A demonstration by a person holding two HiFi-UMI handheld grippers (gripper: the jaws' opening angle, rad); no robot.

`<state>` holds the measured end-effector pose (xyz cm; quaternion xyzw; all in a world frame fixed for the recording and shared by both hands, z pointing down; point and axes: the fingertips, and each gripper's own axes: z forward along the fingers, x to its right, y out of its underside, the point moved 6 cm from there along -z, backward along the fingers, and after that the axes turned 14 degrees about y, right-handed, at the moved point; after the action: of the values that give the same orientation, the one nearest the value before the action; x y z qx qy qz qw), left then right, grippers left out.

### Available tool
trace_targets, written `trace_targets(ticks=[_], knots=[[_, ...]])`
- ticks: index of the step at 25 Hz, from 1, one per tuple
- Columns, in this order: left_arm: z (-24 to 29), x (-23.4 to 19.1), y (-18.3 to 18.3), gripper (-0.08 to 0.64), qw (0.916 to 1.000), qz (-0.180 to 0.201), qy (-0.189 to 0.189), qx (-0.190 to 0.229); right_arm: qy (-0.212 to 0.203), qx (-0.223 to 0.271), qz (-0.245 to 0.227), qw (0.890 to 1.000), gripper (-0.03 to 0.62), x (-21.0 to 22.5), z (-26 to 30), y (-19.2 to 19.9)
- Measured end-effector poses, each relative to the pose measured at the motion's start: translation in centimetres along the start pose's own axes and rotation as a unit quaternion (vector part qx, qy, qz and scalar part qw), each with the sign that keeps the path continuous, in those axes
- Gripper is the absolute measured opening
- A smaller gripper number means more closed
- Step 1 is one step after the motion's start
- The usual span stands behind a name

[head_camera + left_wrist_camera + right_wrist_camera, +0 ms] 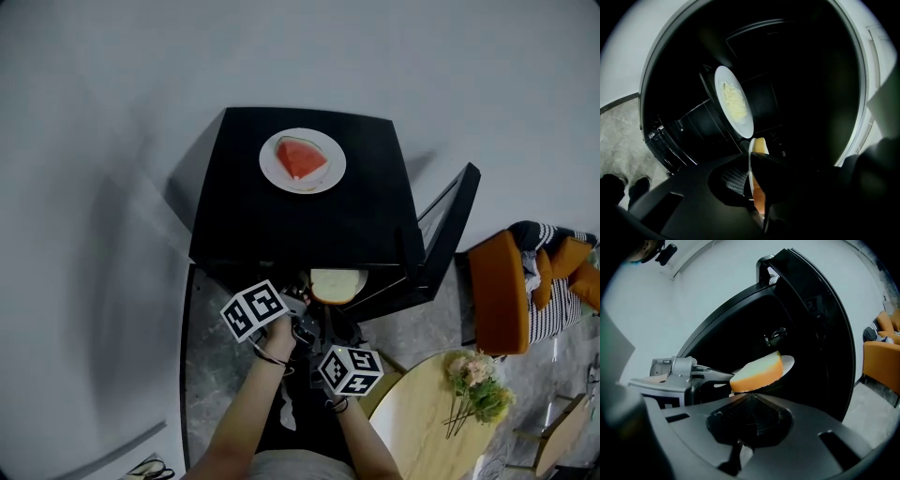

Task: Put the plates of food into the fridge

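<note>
Fridge (300,220) is black, seen from above in head view, door (450,234) swung open to my right. L gripper (752,183) is clamped on the rim of a white plate (790,363) carrying a yellow-orange slice (757,373), prob cake or bread, can't tell which. That plate sits right at the fridge opening, just under the front edge of the top. In the left gripper view it shows edge-on between the jaws. Deeper in the dark interior there's a second plate (723,82) w/ pale yellow food (735,101) on it.

R gripper (751,399) has its jaws closed together w/ nothing between them. It hangs back just below and beside the held plate, not touching it.

On top of the fridge, third plate (277,169) w/ a watermelon wedge (301,157), towards the back.

Off to the right: orange chair (497,291), round wooden table (422,412) w/ flowers (478,389) lying on it.
</note>
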<state>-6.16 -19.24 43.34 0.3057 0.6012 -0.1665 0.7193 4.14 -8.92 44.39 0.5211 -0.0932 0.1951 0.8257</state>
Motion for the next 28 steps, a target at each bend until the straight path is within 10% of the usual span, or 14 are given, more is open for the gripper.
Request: trace_targets(ticks=[21,28], knots=[[-0.7,1.1,0.4,0.025,0.9977,0.050,0.029,-0.035,0.010,-0.008,0.093,0.996,0.012,1.8,4.5,-3.6],[-3.5,1.6,1.3,0.025,0.9875,0.143,0.046,-0.047,0.010,-0.016,0.108,0.994,0.012,1.1,5.2,-3.7]])
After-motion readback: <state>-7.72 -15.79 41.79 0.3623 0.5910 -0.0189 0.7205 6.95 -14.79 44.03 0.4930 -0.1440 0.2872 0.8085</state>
